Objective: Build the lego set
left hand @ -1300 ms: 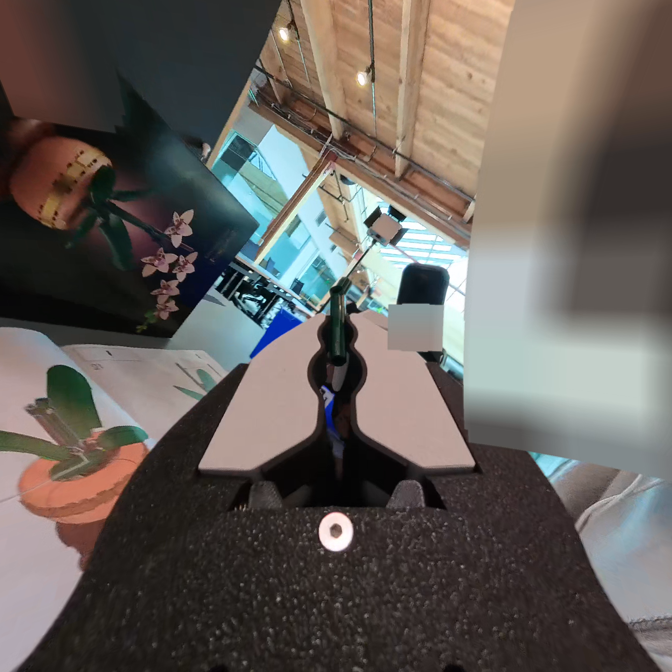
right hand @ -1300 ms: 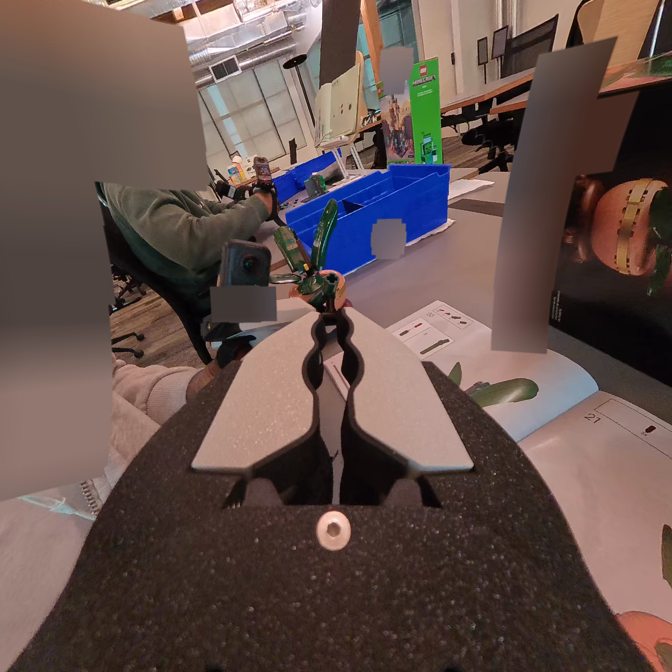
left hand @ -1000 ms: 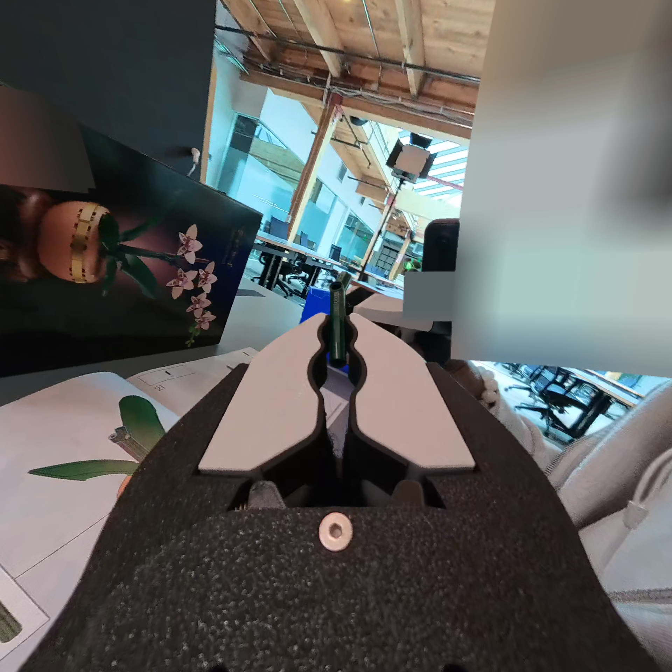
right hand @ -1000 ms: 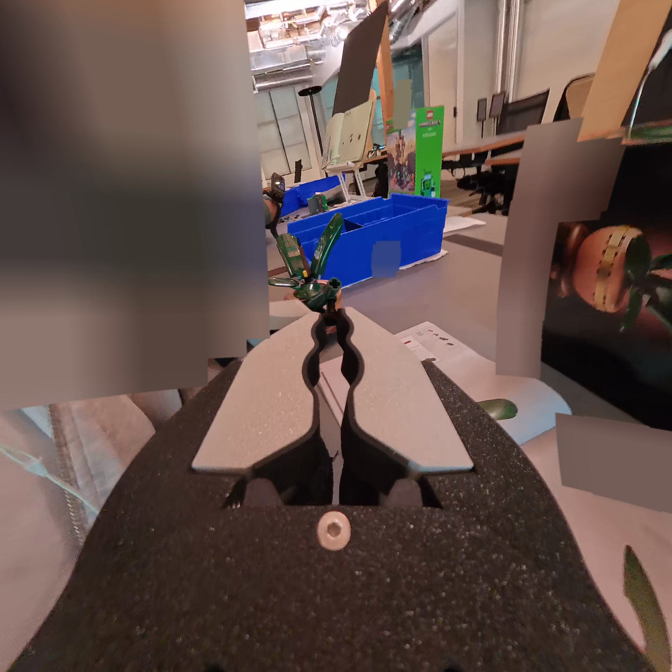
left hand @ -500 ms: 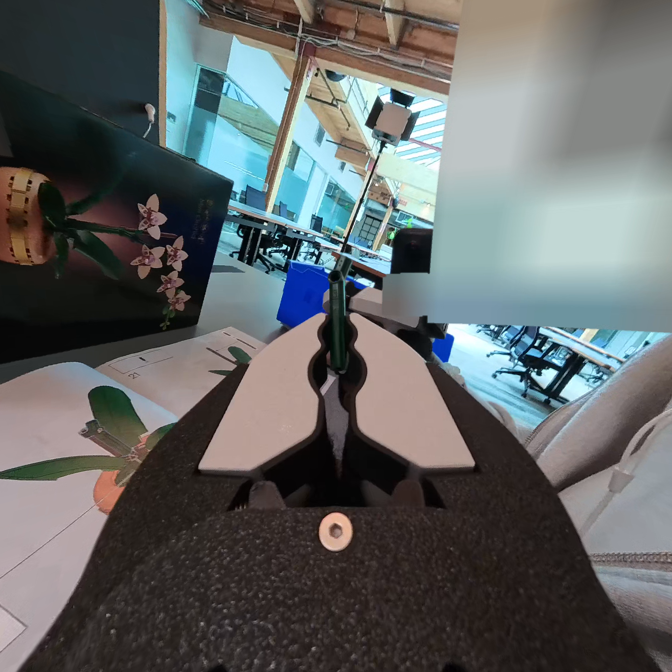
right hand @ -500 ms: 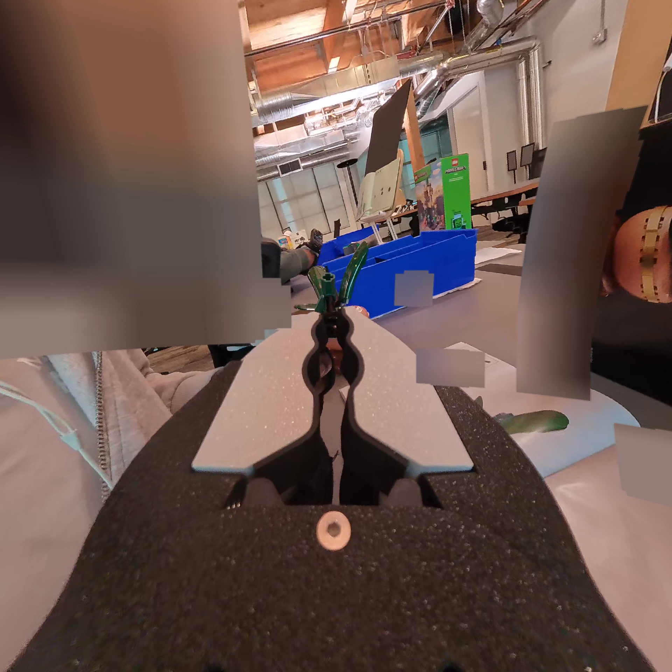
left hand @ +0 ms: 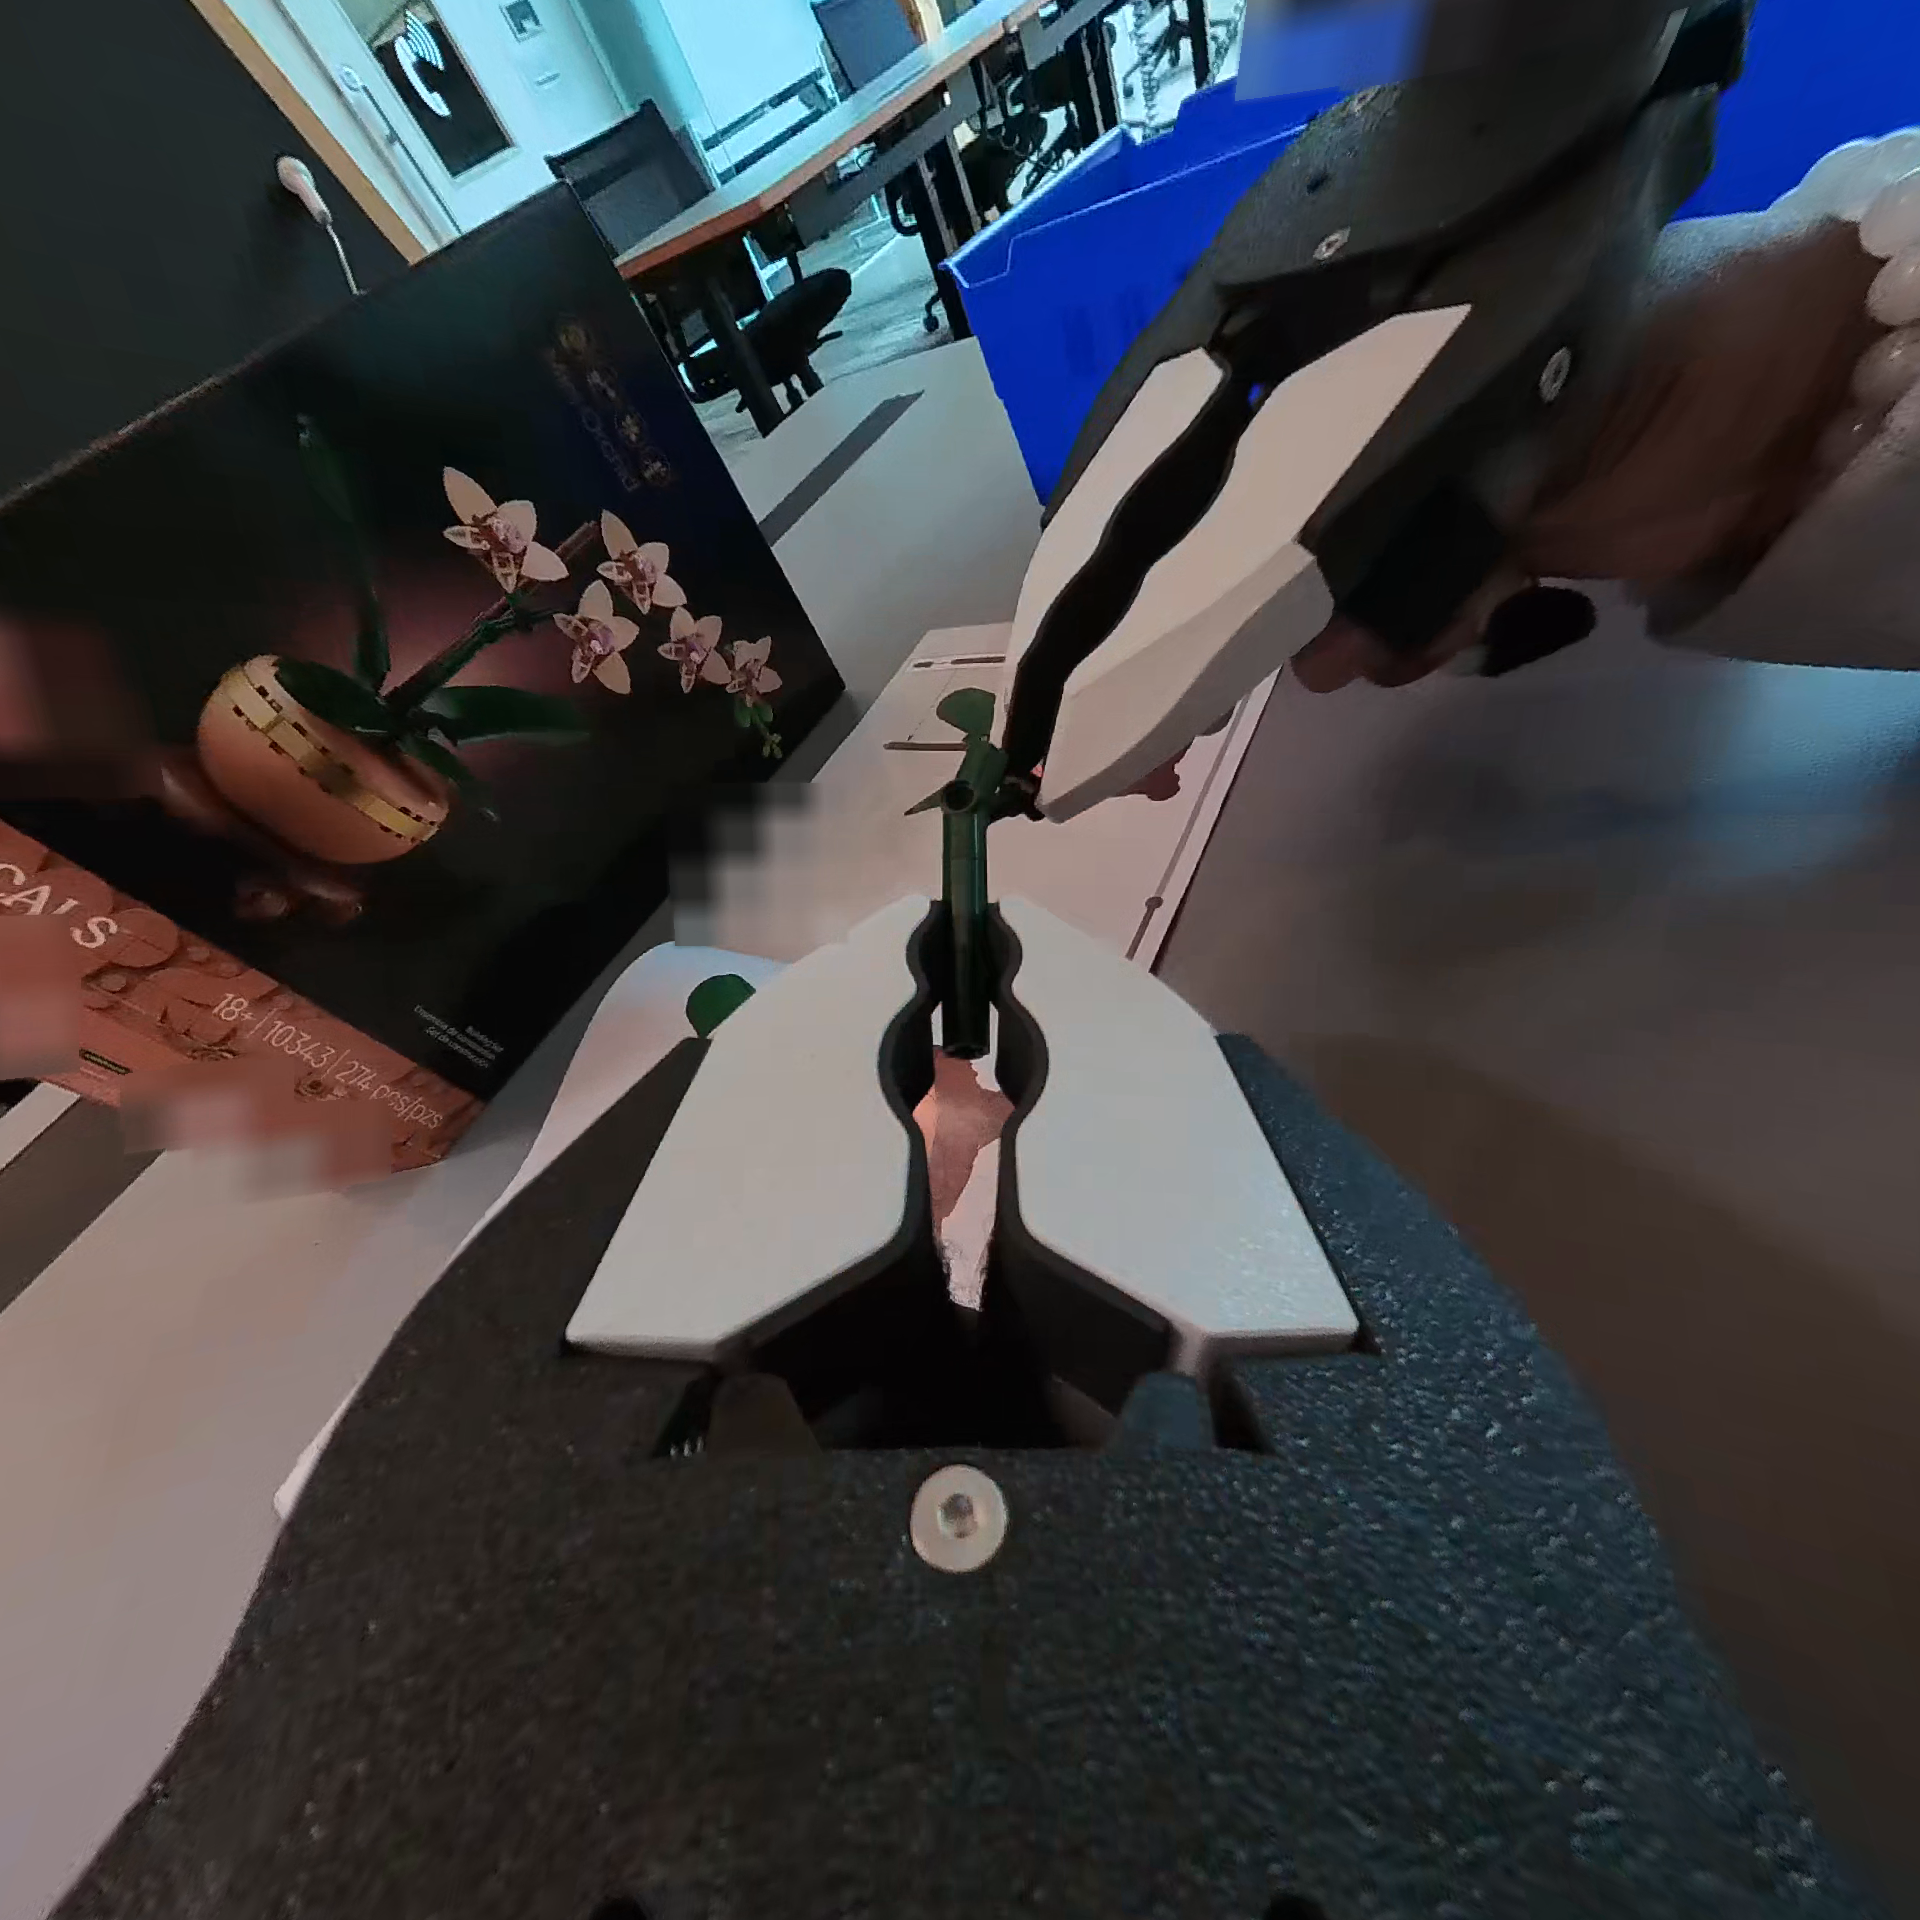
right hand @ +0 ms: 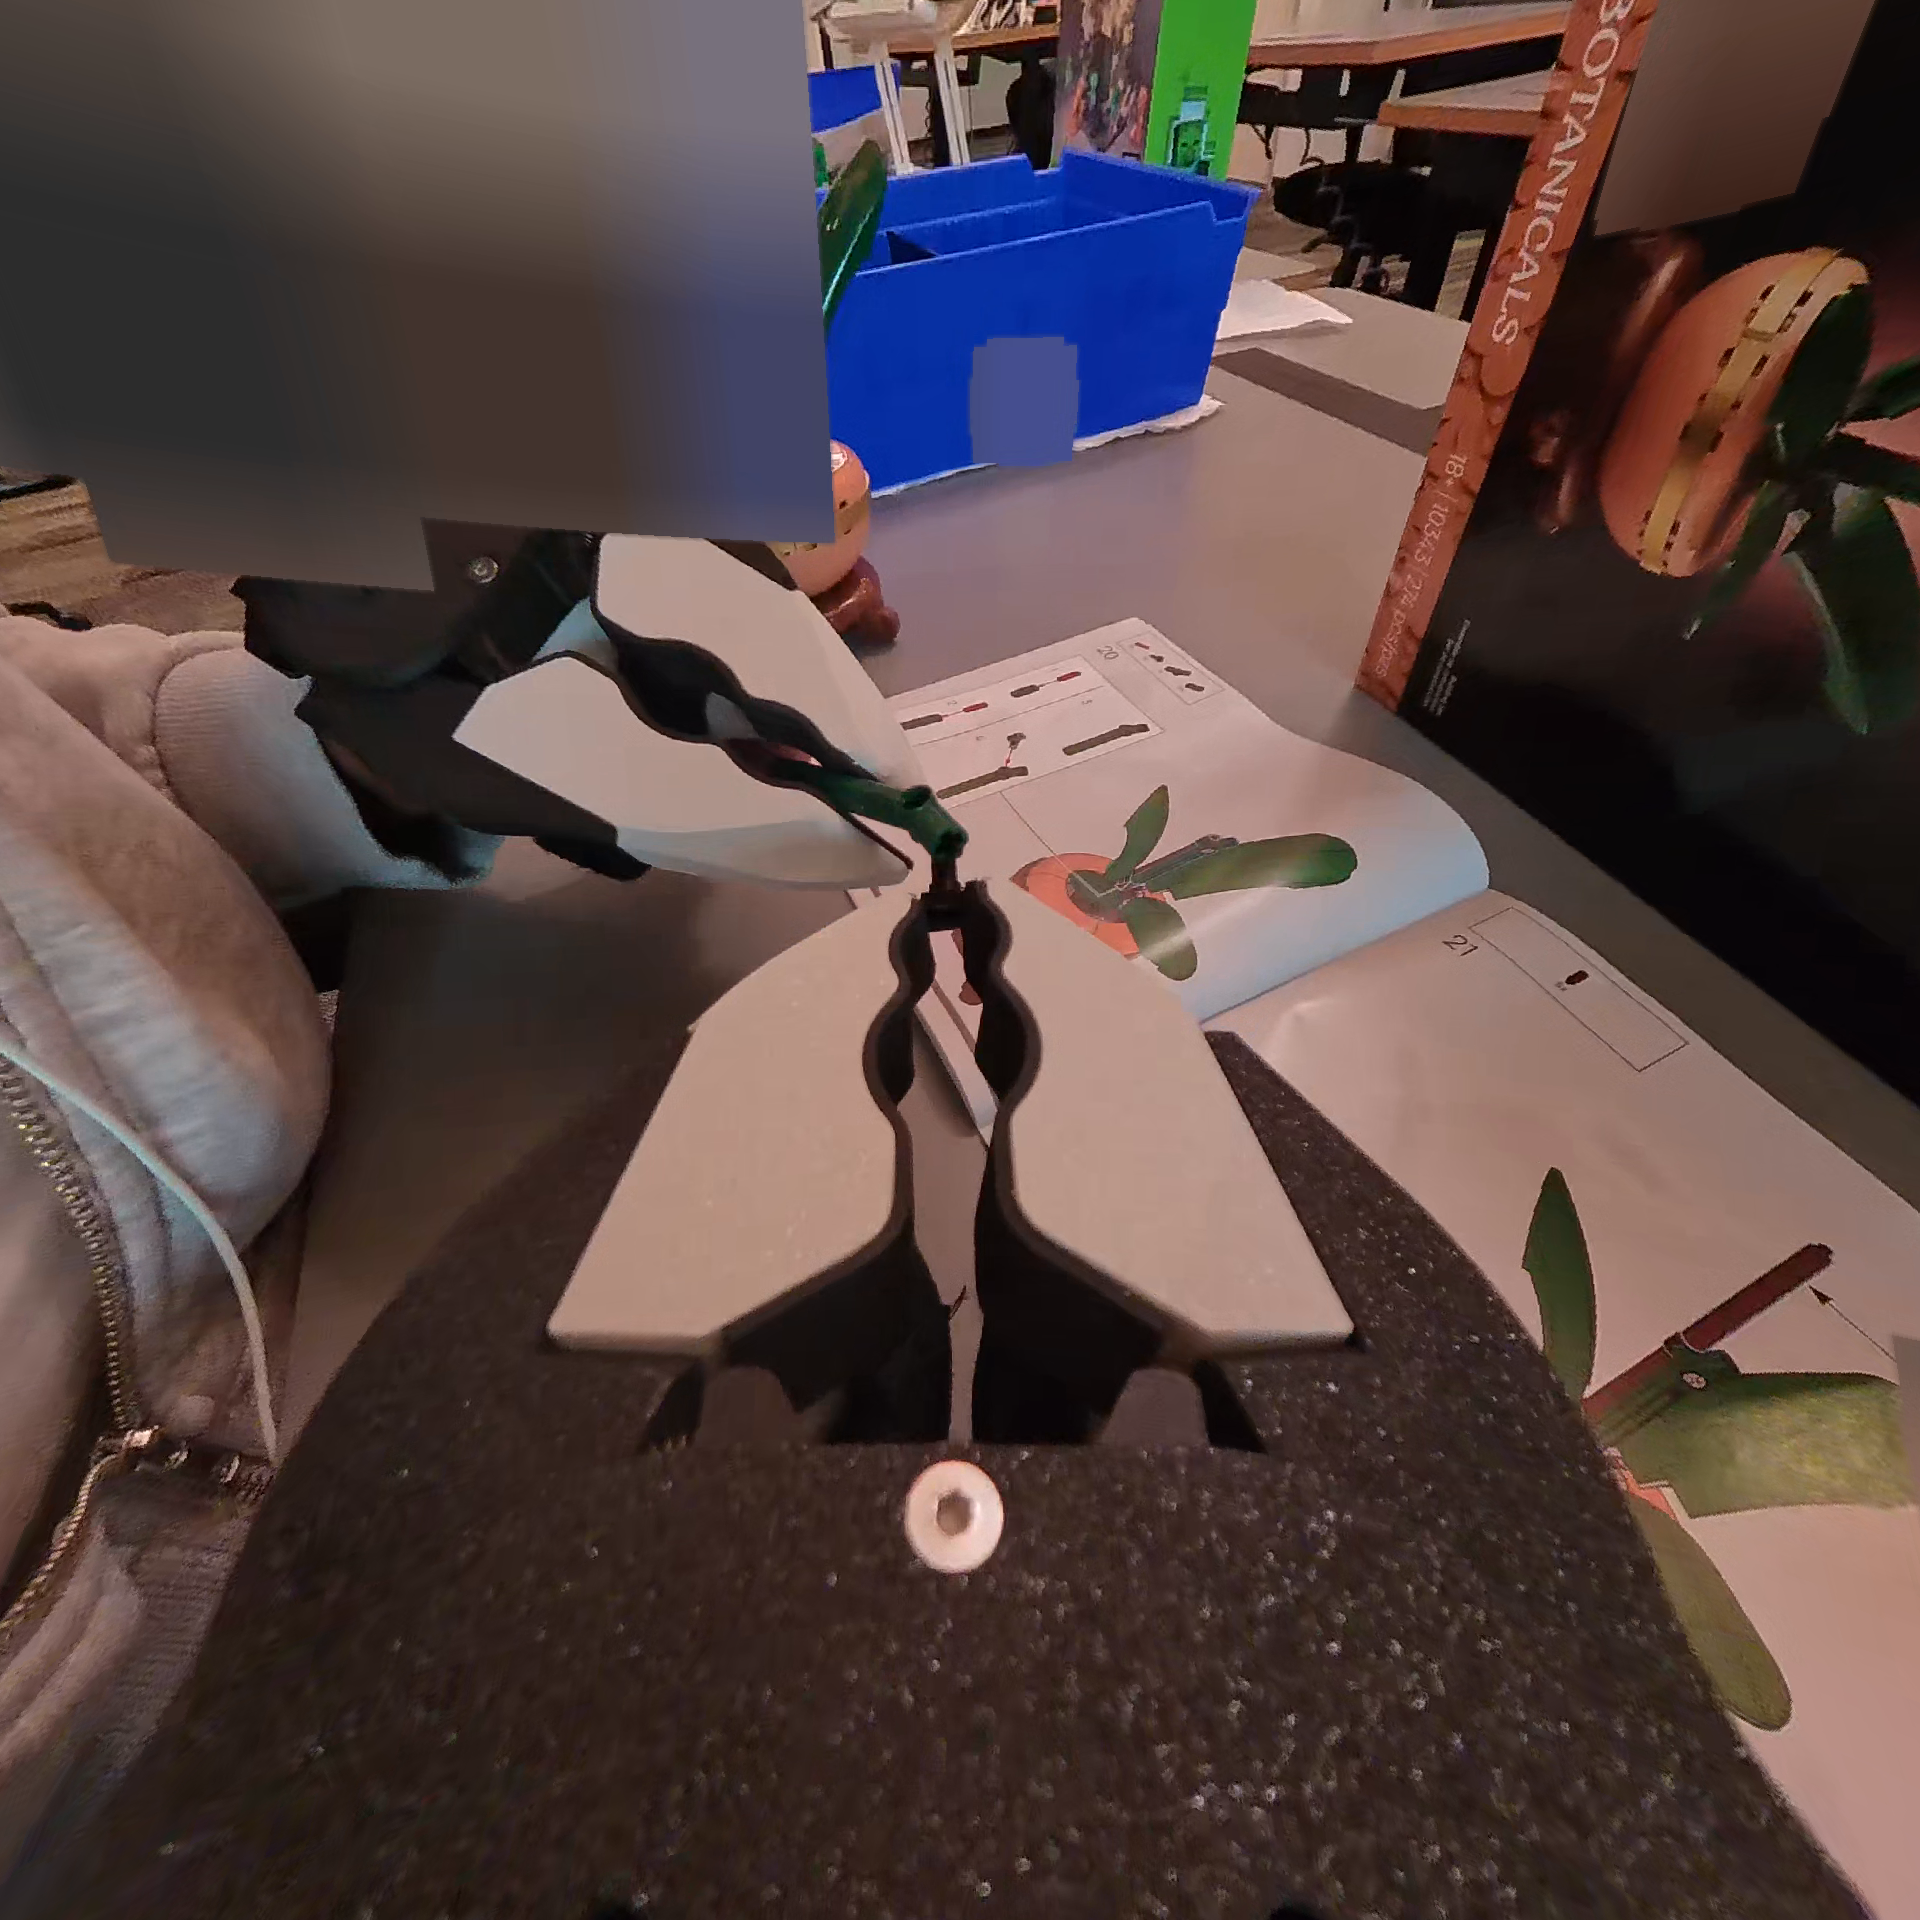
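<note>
Stem piece [left hand: 958, 940], dark green, pinched upright in my left gripper [left hand: 961, 920], fingers nearly closed on it, tip free for joining. Gripper level, just above the open instruction booklet [right hand: 1288, 831] on the counter [right hand: 1195, 540]. Right gripper [right hand: 948, 902] angles in from the right, fingers clamped on a small dark connector [right hand: 943, 906], its tip meeting the stem's top.

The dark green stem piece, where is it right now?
The dark green stem piece is clamped upright in the left claw, centre of the left wrist view, its top meeting the right claw above the open instruction booklet.
</note>
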`<act>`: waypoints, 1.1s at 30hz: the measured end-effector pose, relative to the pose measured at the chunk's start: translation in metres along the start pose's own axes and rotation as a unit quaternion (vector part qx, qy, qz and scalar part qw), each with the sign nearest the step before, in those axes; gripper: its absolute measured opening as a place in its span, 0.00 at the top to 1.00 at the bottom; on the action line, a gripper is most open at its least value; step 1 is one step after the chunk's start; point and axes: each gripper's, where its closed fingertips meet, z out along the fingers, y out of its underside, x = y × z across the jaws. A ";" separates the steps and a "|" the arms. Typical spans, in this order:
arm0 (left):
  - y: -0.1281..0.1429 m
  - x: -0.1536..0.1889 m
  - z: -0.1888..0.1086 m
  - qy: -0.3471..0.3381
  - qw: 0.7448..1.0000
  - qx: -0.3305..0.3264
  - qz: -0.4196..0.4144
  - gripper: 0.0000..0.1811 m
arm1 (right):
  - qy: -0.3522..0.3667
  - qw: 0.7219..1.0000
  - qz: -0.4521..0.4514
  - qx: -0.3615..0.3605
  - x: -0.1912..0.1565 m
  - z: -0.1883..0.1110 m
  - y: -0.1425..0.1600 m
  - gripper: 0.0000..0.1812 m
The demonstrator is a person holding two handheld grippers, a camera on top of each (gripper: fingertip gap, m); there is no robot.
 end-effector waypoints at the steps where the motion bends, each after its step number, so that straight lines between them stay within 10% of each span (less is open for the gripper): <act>1: 0.001 -0.001 0.000 -0.004 1.000 -0.001 0.000 0.97 | 0.002 1.000 0.001 0.001 0.001 0.000 0.000 0.97; 12: 0.077 0.003 0.010 0.027 0.973 -0.205 0.099 0.97 | 0.001 0.978 -0.049 -0.201 0.013 0.003 0.060 0.97; 33: 0.073 0.009 0.016 0.060 0.984 -0.166 0.041 0.97 | 0.036 0.975 -0.016 -0.218 0.031 0.025 0.075 0.97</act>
